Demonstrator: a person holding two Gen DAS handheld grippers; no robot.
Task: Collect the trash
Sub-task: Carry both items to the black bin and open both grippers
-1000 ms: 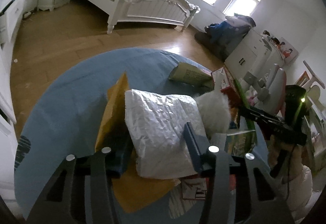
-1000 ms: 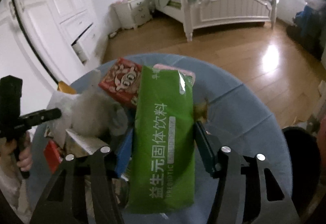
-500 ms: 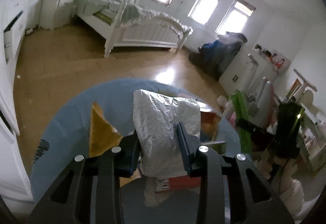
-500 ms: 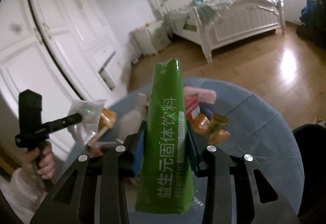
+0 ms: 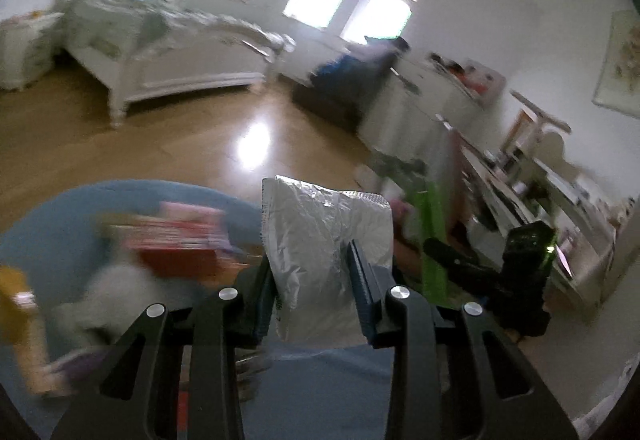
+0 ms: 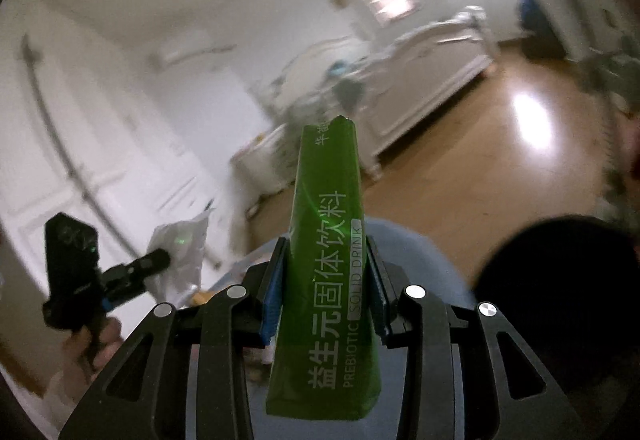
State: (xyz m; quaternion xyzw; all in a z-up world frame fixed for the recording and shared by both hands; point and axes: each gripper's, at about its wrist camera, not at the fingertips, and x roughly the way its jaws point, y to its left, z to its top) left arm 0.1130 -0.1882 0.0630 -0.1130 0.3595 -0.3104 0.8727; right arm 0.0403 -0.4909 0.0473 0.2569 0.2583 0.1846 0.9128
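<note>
My left gripper (image 5: 310, 260) is shut on a crumpled silver foil bag (image 5: 324, 240) and holds it up above the blue round table (image 5: 60, 215). My right gripper (image 6: 326, 256) is shut on a green prebiotic drink pouch (image 6: 328, 240), held upright above the table's edge (image 6: 420, 244). In the left wrist view the green pouch (image 5: 434, 236) and the right gripper's body (image 5: 516, 264) show at the right. In the right wrist view the foil bag (image 6: 182, 252) and the left gripper's body (image 6: 76, 272) show at the left.
Blurred trash stays on the table: a red box (image 5: 180, 256), a grey fluffy lump (image 5: 108, 292), a yellow wrapper (image 5: 16, 300). A black bin (image 6: 560, 300) stands at the table's right. A white bed (image 5: 168, 51), wooden floor and a cluttered desk (image 5: 540, 183) lie beyond.
Both grippers have closed on their items and lifted them off the table. Both have swung upward and turned, so both views are blurred and the table has dropped low.
</note>
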